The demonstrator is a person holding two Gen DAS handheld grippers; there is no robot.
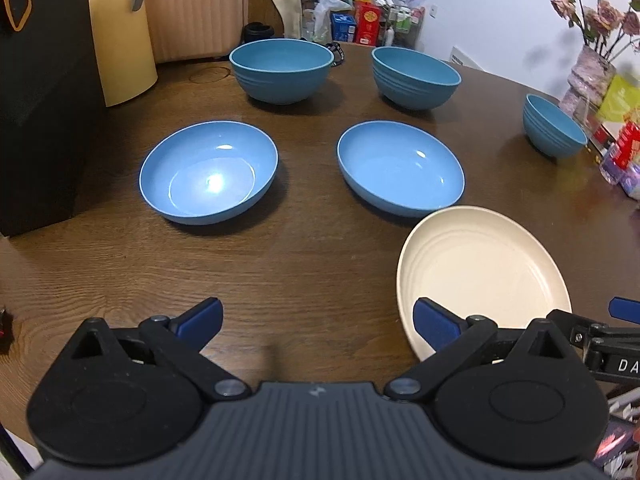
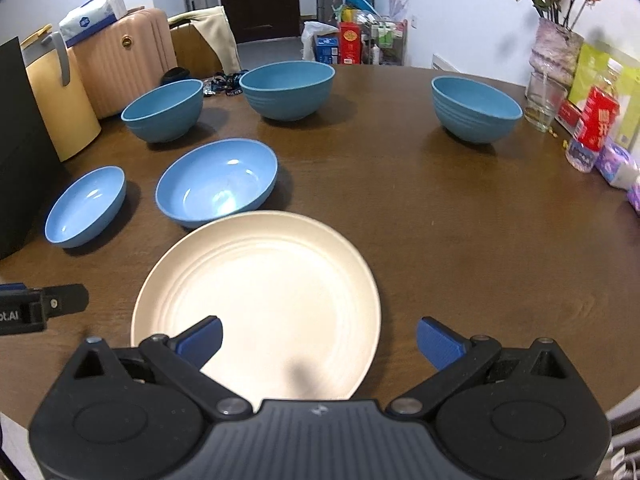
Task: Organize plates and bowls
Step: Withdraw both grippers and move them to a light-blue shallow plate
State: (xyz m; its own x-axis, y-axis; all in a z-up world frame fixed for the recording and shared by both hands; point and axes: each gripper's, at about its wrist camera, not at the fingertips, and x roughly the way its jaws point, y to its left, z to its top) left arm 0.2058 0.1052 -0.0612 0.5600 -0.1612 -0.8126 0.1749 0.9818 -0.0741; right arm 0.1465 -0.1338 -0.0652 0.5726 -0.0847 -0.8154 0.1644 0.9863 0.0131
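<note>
Cream plate point(image 2: 256, 300) flat on the wooden table point(image 2: 460, 240), near edge. Right gripper point(image 2: 320, 346) low over its rim, fingers spread wide, holding nothing. Left gripper point(image 1: 318, 322) alongside, equally wide, empty. Beyond: two shallow blue bowls point(image 1: 208, 172) point(image 1: 400, 168), then three deep blue bowls point(image 2: 288, 88) point(image 2: 164, 110) point(image 2: 476, 108). Flower vase point(image 2: 554, 52) far right.

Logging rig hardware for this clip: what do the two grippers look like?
Both look alike: a dark grey ribbed body with a small pale logo, two round black pivot housings, black linkage arms with silver pins, and blue ribbed fingers. The left gripper and the right gripper match. White lettering shows on the side of each, only partly readable. No hands or sleeves visible.
</note>
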